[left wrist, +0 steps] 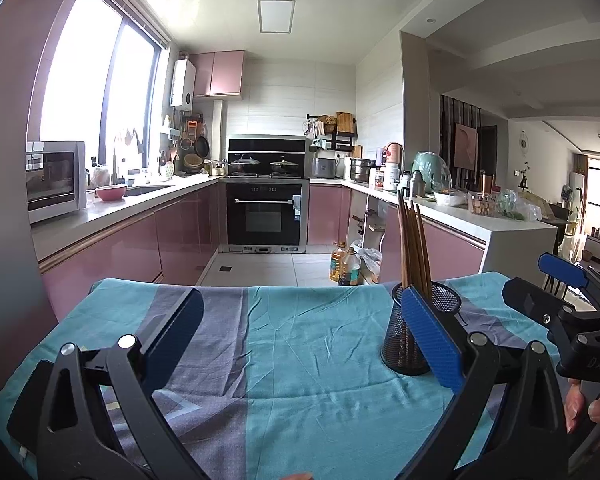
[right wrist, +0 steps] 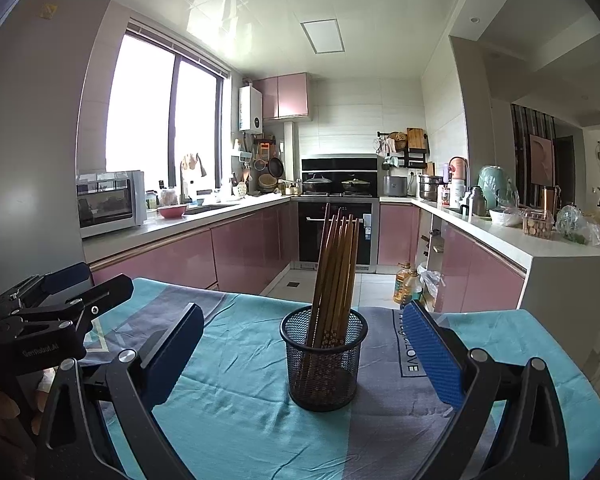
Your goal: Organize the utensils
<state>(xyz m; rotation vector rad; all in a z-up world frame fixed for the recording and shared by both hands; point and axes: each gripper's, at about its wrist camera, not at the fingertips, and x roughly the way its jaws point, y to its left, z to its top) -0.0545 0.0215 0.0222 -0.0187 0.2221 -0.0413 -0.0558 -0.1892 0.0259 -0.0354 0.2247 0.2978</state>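
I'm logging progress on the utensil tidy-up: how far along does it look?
Done: the chopsticks stand bundled in the mesh cup on the tablecloth. In hand: nothing; the left gripper and right gripper are both open and empty. Left: no loose utensils show on the cloth.

Wire-mesh metal cup (right wrist: 323, 360), wooden chopsticks (right wrist: 336, 264), creased cloth (right wrist: 240, 420)

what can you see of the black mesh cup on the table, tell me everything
The black mesh cup is a round holder of what looks like wire mesh, with a solid rim and base. It stands upright on the blue and grey tablecloth, open end up. A bunch of brown wooden chopsticks stands inside, leaning slightly and fanning out above the rim. In the right wrist view it sits between the open fingers of the right claw, which does not touch it.
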